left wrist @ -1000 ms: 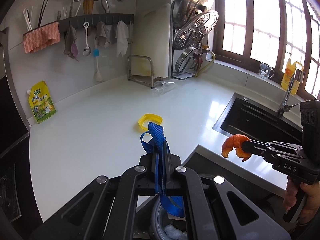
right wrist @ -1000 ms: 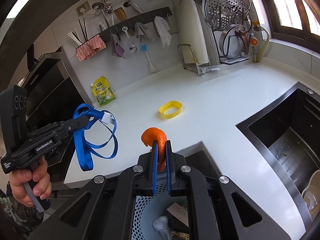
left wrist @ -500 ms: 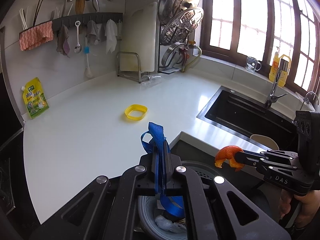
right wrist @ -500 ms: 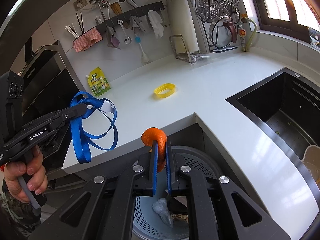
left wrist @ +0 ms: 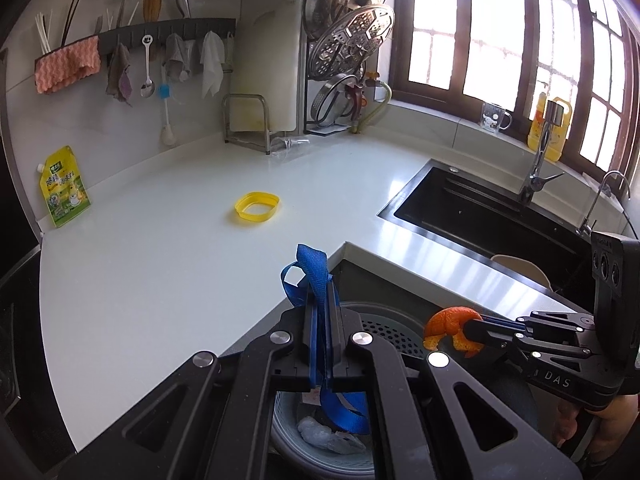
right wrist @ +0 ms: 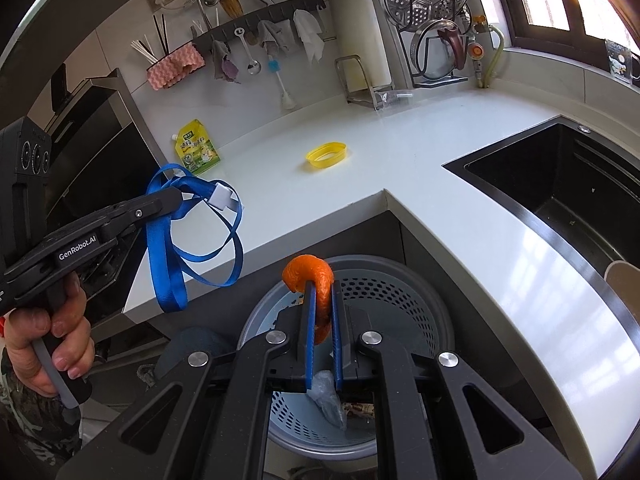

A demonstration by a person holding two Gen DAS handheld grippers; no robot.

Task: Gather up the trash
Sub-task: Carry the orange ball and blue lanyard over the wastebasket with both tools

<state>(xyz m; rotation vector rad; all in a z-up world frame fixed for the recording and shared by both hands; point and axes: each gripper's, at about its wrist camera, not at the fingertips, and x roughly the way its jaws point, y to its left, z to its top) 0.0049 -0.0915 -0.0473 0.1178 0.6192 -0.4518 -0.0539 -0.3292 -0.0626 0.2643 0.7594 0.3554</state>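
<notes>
Trash, item one: blue lanyard strap [left wrist: 318, 320], seen from the left wrist. The left gripper [left wrist: 320, 300] is clamping it between closed jaws; one loop is standing up past the fingertips, the tail is hanging down behind them over the perforated waste basket [left wrist: 384, 322]. The basket is sitting directly beneath the jaws, holding a crumpled clear wrapper [left wrist: 320, 436]. To the right of the jaws the right gripper [left wrist: 470, 330] is pinching an orange peel [left wrist: 448, 326] above the basket rim. Ahead of the jaws, on the white countertop [left wrist: 160, 260], a yellow plastic ring [left wrist: 256, 208] is lying well apart; a yellow-green pouch [left wrist: 64, 188] is leaning against the wall far ahead and left. A black sink [left wrist: 472, 208] is lying ahead and right.

Trash, item two: orange peel [right wrist: 310, 278], seen from the right wrist. The right gripper [right wrist: 320, 300] is holding its jaws closed on the peel, which is curling over the fingertips. The waste basket [right wrist: 400, 292] is lying below and just ahead of the jaws. To the left of the jaws the left gripper [right wrist: 172, 198] is gripping the blue lanyard strap [right wrist: 172, 264], loops dangling beside the counter edge. The yellow plastic ring [right wrist: 326, 155] is resting ahead of the jaws on the countertop [right wrist: 400, 140], with the pouch [right wrist: 198, 152] ahead-left.
</notes>
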